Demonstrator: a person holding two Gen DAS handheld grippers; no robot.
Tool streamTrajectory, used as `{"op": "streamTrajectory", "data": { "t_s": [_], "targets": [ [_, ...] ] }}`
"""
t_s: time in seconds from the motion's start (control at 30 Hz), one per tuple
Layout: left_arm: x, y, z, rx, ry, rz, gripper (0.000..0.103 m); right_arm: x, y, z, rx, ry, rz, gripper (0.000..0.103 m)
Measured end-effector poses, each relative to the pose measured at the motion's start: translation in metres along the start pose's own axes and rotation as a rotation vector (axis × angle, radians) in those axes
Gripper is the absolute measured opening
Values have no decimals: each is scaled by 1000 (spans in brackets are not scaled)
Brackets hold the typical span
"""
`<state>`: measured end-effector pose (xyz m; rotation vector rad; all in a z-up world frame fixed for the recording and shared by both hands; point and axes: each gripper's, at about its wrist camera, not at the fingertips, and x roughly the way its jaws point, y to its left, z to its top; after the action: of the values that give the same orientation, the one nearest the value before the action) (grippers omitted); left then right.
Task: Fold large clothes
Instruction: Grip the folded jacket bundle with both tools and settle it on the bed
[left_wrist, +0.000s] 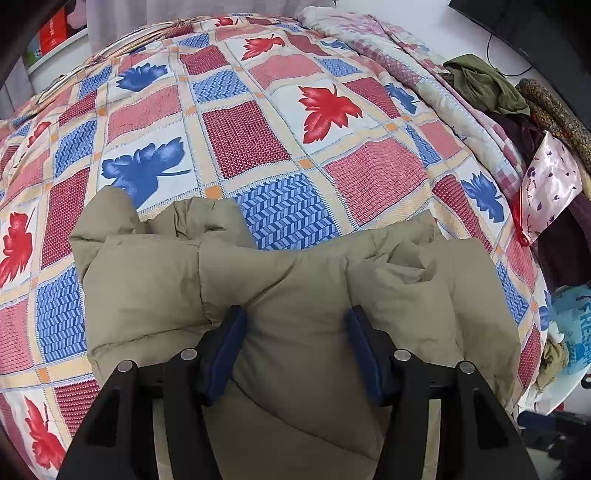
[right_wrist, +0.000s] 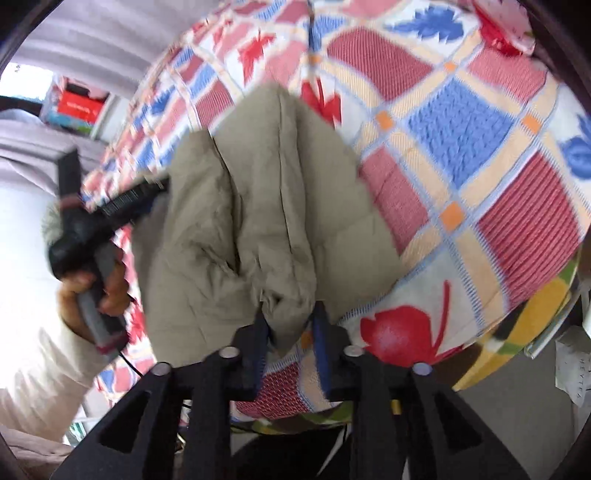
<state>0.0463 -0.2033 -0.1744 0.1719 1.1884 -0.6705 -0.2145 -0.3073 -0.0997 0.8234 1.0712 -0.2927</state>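
A khaki padded jacket (left_wrist: 295, 280) lies bunched on the near part of the bed's leaf-patterned cover (left_wrist: 240, 136). My left gripper (left_wrist: 297, 325) points down onto it, and a thick roll of the jacket fills the space between the blue pads, which press on it. In the right wrist view the jacket (right_wrist: 258, 184) runs away up the bed in long folds. Its near corner hangs between the pads of my right gripper (right_wrist: 290, 325) at the bed's edge; the pads stand apart without squeezing it. A person's hand (right_wrist: 92, 291) holds the left gripper's handle at the jacket's far side.
A heap of clothes (left_wrist: 480, 81) and a pink satin bag (left_wrist: 546, 184) lie along the bed's right side, and a rolled quilt (left_wrist: 369, 37) at the far end. A blue plastic bag (left_wrist: 572, 332) sits past the right edge. Floor (right_wrist: 517, 424) shows below the bed.
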Motion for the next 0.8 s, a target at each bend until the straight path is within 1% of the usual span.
{"op": "streamTrajectory", "data": {
  "t_s": [0.07,0.1,0.17,0.27,0.33,0.37,0.4,0.43,0.53,0.6,0.73,0.77,0.8],
  "targets": [
    [0,1,0,1,1,0,57,-16,0,12,2,-51,15,61],
    [0,1,0,1,1,1,57,-18,0,22,3,-61,36,61],
    [0,1,0,0,1,5,57,-14,-1,42,4,-60,41,61],
    [0,1,-1,0,1,10,57,10,1,75,9,-53,40,61],
    [0,1,0,-2,2,8,57,36,1,98,43,-11,71,61],
    [0,0,0,-3,2,8,57,52,1,107,67,21,96,58],
    [0,0,0,-4,2,12,57,60,0,114,77,38,119,26],
    [0,0,1,-6,3,16,57,68,3,119,64,45,131,13],
    [5,-5,6,-5,5,13,57,70,23,128,-74,8,66,10],
    [11,-13,11,4,8,21,57,71,27,135,-125,7,26,10],
    [26,-36,24,28,20,12,57,89,6,146,-166,29,-66,10],
    [30,-43,26,42,24,17,57,97,-2,148,-169,45,-84,10],
    [32,-47,27,54,26,27,57,103,-11,149,-150,69,-82,10]
  ]
}}
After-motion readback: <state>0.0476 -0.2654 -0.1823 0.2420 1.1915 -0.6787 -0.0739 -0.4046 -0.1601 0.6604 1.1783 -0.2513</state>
